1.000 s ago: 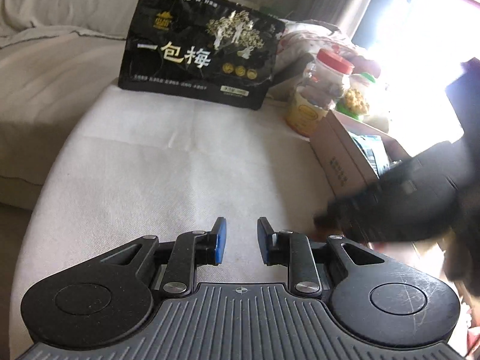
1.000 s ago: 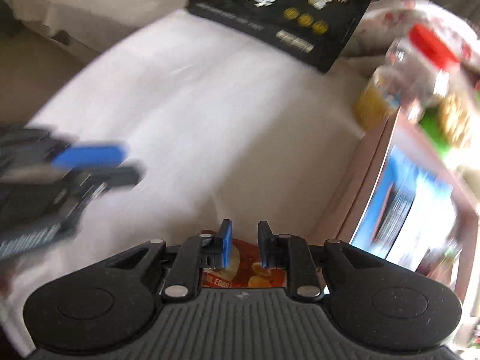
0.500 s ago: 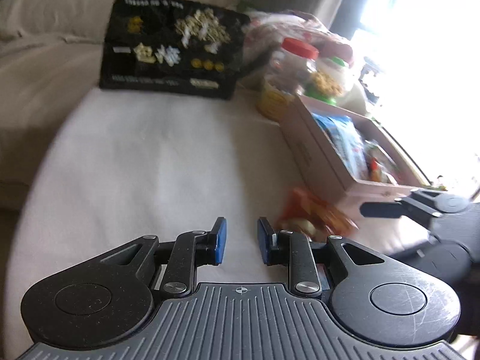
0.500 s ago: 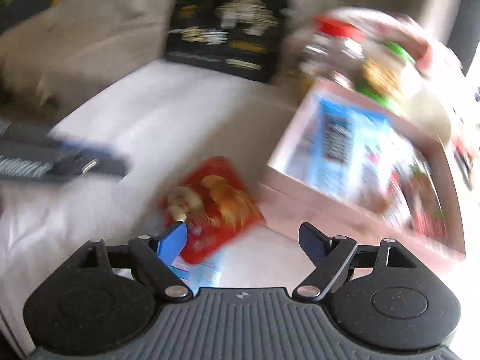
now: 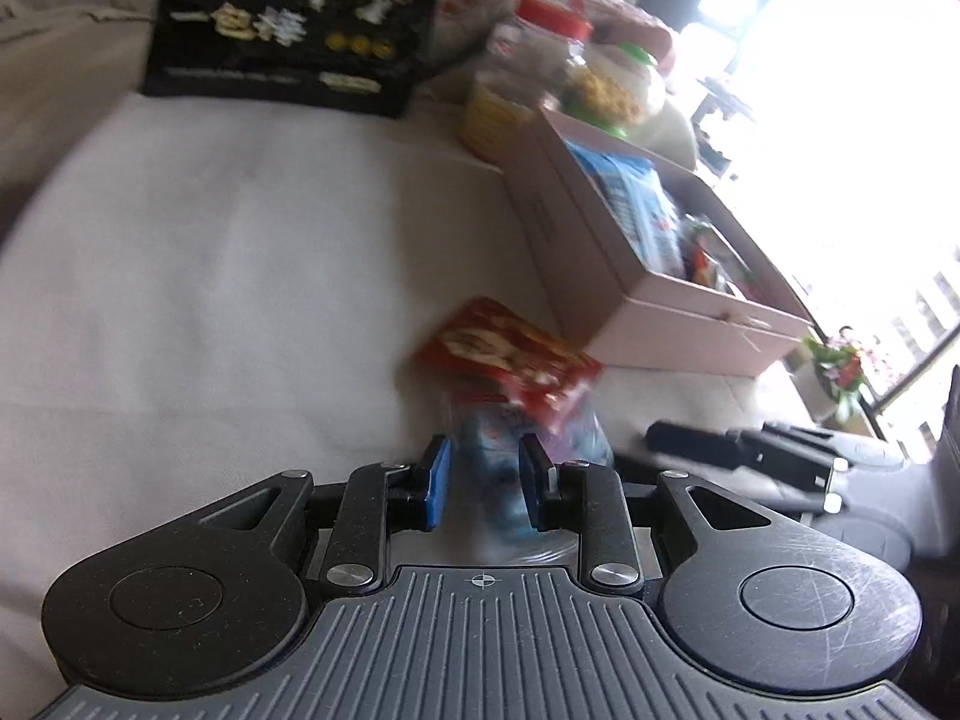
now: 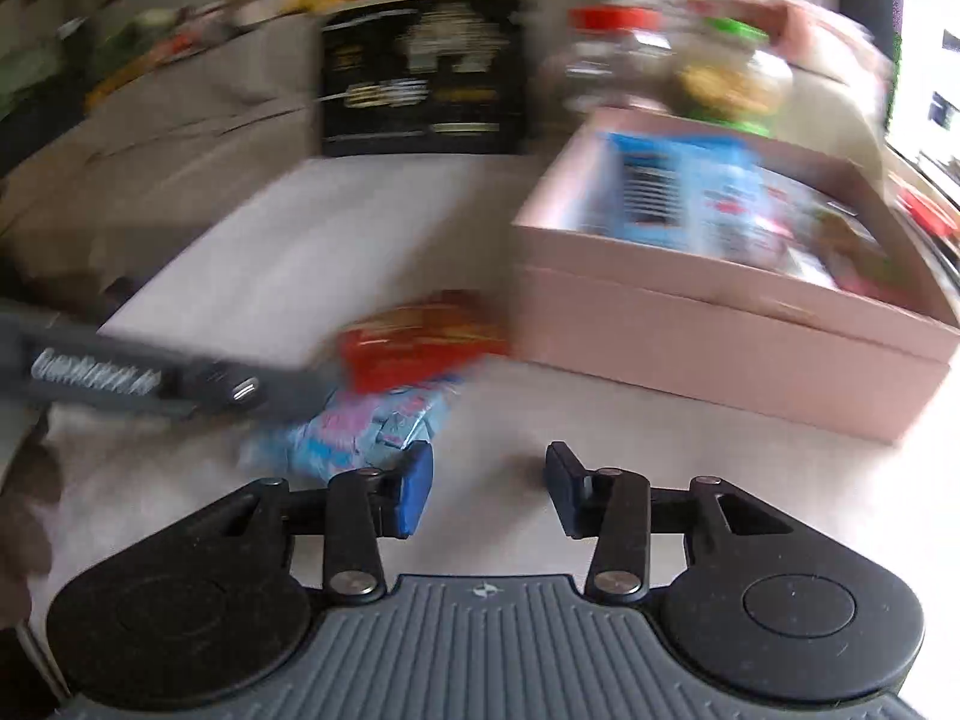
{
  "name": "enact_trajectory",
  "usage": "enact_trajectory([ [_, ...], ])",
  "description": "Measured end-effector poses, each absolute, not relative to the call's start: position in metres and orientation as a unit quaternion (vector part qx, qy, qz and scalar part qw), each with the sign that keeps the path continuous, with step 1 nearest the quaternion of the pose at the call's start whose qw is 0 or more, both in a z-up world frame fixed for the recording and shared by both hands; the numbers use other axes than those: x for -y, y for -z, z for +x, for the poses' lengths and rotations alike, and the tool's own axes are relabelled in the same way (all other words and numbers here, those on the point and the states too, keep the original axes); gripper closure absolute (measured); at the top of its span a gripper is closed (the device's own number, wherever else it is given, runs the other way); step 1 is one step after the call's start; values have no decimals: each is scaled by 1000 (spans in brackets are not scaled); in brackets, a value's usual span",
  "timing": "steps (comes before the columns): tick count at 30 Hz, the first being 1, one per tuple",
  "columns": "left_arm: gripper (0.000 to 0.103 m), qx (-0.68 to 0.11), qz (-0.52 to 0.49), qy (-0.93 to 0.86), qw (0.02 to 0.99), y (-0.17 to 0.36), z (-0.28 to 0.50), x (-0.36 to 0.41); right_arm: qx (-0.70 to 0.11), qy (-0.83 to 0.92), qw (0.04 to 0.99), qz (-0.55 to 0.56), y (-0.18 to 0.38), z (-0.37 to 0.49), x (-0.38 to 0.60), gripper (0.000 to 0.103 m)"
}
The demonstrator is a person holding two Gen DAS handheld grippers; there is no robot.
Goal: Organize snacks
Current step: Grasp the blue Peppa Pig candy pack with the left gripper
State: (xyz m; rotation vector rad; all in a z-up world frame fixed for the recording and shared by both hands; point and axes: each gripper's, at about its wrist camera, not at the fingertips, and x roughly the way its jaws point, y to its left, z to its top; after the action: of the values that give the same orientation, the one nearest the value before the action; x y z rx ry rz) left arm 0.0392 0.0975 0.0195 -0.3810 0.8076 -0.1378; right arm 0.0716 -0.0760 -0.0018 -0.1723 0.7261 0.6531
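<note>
Left wrist view: The left gripper (image 5: 483,471) has its jaws opening, and a blue snack packet (image 5: 501,450) lies between the pads; blur prevents a finding on whether the pads press on it. A red snack packet (image 5: 510,360) lies partly over the blue one, just beside the near corner of the pink cardboard box (image 5: 660,318). The box stands open on the white cloth surface (image 5: 210,276) and holds a blue bag (image 5: 636,204) and further packets, too blurred to identify. Behind the box stand a red-lidded jar (image 5: 534,54) and a green-lidded jar (image 5: 618,84). A black printed bag (image 5: 288,36) leans behind the cloth, well apart from the box. The right gripper's fingers (image 5: 708,447) enter at the edge, near the front of the box.

Right wrist view: The right gripper (image 6: 489,489) has its jaws closing with nothing between them; only bare cloth shows in the gap. The blue packet lies just beside its blue-padded finger (image 6: 414,495), with the red packet above it, touching or nearly touching the box front. The left gripper reaches in from the side onto the blue packet. The picture is heavily blurred.
</note>
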Motion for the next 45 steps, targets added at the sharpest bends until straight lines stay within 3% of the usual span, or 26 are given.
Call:
enact_trajectory([
  [2,61,-383,-178,41,906,-23,29,-111,-343,-363,862,-85,0,63,60,60],
  [5,61,-381,-176,3,908,-24,11,-135,-319,-386,861,-89,-10,55,47,59],
  [7,61,-378,-174,-20,909,-24,-1,-147,-289,-368,878,-99,-17,52,45,47],
  [8,61,-376,-171,-25,910,-24,-5,-151,-278,-355,887,-103,-20,54,43,34],
  [9,61,-375,-169,-25,911,-24,-9,-154,-272,-346,892,-105,-22,58,40,28],
  [16,61,-355,-103,48,928,-29,-12,-137,-328,-283,894,-114,1,103,16,26],
  [22,61,-354,22,59,933,-26,-11,-94,-337,-279,894,-94,3,89,43,32],
  [28,61,-356,43,66,931,-26,-4,-78,-312,-279,902,-103,11,65,75,31],
  [34,36,-362,50,90,927,-23,3,-70,-319,-277,902,-87,10,71,79,29],
  [39,36,-352,73,43,932,-20,7,-71,-321,-265,905,-90,11,71,77,22],
  [45,20,-372,13,33,928,-11,20,-97,-325,-256,906,-88,12,74,79,15],
])
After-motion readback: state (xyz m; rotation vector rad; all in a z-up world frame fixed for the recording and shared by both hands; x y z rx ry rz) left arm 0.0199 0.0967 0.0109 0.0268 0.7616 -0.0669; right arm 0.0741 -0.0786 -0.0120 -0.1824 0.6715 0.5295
